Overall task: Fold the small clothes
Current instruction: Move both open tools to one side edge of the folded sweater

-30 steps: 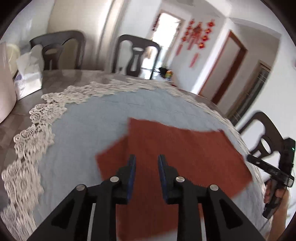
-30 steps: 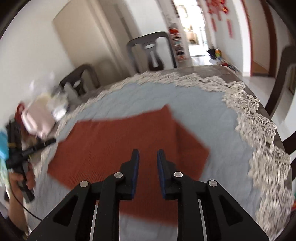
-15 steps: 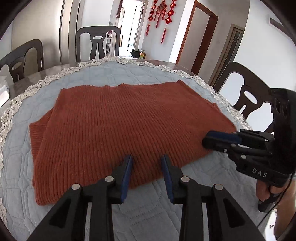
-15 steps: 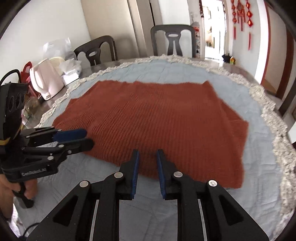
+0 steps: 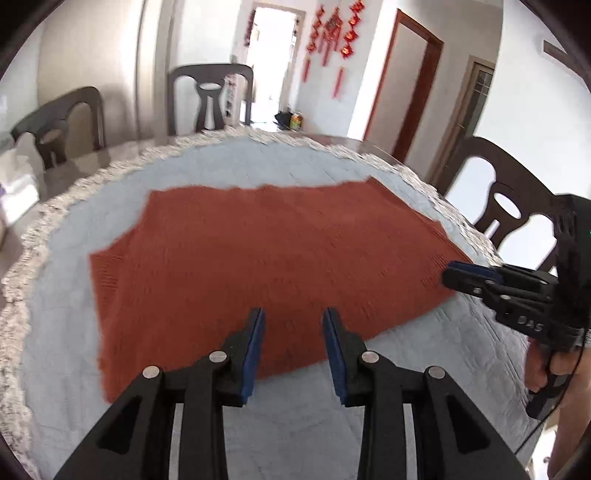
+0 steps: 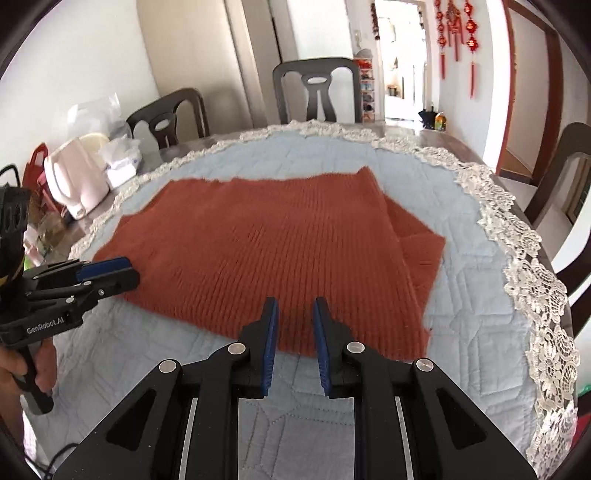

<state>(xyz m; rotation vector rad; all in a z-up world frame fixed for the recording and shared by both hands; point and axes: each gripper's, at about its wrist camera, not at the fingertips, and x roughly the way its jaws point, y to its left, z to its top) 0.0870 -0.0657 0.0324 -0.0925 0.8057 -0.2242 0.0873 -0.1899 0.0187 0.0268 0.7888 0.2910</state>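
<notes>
Here we see the knit (image 6: 266,243), rust red and ribbed, lying flat on the blue quilt (image 6: 469,295) that covers the surface. It is near the middle of the quilt, with its near edge toward us. In the right wrist view one sleeve (image 6: 421,240) lies out at the right side, partly under the body of the knit. In the left wrist view the other sleeve (image 5: 107,273) lies out at the left side.

Our left tool (image 5: 293,325) hovers over the near edge of the knit. Its jaws are spread and have just been opening, and nothing is between the blue pads; they do not touch the cloth. Our right tool (image 6: 295,314) hovers also over the near edge, more to the right. Its jaws stand a little apart, narrower than the left ones, and nothing is pinched there either. Each tool shows also in the other camera, low beside the knit's edge, with a hand (image 5: 546,365) on its grip.

The quilt has a white lace border (image 6: 528,266). On the bare part of the surface at the far left stand a pale pink kettle (image 6: 77,181) and a tissue pack (image 6: 122,162). Dark chairs (image 6: 317,92) stand around, and red ornaments (image 6: 456,33) hang on the far wall near an open doorway.
</notes>
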